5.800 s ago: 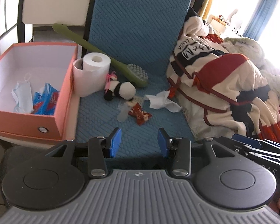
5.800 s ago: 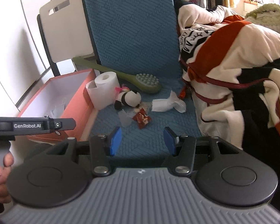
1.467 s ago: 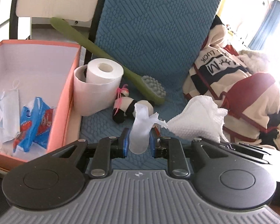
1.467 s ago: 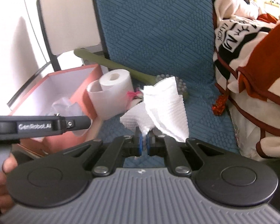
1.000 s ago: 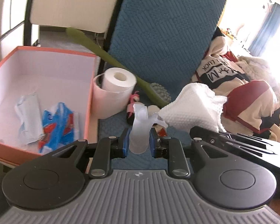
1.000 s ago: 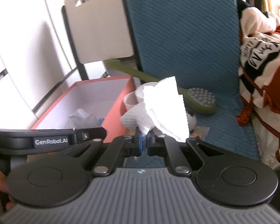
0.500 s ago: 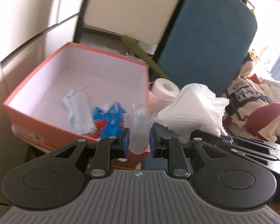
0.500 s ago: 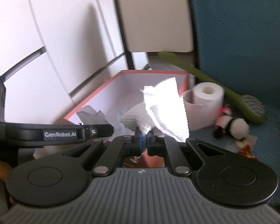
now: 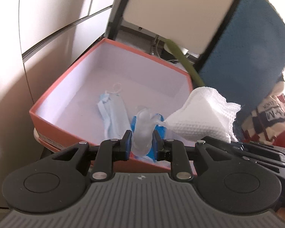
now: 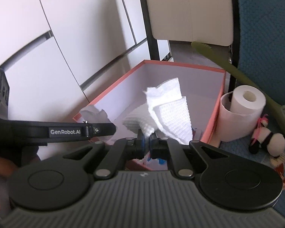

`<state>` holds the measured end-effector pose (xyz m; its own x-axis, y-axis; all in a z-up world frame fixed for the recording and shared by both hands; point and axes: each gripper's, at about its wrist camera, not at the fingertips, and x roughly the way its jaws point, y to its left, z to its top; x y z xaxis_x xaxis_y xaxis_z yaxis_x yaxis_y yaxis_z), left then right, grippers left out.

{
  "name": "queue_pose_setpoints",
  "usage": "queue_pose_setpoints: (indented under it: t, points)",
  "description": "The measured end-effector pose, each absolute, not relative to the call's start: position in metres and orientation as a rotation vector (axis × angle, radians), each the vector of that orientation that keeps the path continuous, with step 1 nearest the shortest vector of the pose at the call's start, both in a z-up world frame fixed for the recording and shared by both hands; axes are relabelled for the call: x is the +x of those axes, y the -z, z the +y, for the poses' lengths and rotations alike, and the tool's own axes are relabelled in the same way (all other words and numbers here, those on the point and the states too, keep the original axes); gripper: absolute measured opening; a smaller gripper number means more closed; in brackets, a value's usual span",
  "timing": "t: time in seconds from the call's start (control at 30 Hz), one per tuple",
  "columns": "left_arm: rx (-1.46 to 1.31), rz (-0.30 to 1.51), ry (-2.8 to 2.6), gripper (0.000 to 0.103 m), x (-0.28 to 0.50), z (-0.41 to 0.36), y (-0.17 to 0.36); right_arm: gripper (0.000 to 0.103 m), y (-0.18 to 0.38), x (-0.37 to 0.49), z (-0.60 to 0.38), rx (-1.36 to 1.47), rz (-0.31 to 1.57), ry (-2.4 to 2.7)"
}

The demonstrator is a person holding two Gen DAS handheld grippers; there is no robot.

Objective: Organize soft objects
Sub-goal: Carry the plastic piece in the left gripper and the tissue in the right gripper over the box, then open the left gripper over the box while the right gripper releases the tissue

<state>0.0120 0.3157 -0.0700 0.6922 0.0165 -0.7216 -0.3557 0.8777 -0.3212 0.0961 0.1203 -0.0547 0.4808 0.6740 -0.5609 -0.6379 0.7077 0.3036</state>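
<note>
above the orange box [image 9: 47, 102], both hand-held grippers, left [image 9: 142, 142] clamping clear plastic [image 9: 142, 131], right [image 10: 146, 140] pinching tissue [image 10: 171, 112], should release toward twelve o'clock.

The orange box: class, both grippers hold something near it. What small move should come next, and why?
Probably open both grippers. The left gripper pinches a crumpled clear wrapper and the right gripper a white paper towel, both apparently above the orange box, so they should drop in.
</note>
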Motion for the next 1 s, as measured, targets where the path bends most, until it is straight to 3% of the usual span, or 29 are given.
queue_pose_setpoints:
  t: [0.8,0.9,0.97,1.0]
  points:
    - [-0.491,0.91,-0.256,0.027,0.069,0.379,0.14,0.011,0.104,0.171,0.186,0.011,0.838,-0.766]
    - [-0.499,0.901,-0.26,0.036,0.066,0.382,0.137,0.012,0.104,0.172,0.185,0.021,0.853,-0.754]
    - [-0.506,0.899,-0.251,0.052,0.064,0.382,0.134,0.018,0.103,0.173,0.184,0.031,0.864,-0.762]
    - [-0.497,0.896,-0.256,0.052,0.064,0.381,0.131,0.032,0.102,0.172,0.183,0.033,0.869,-0.764]
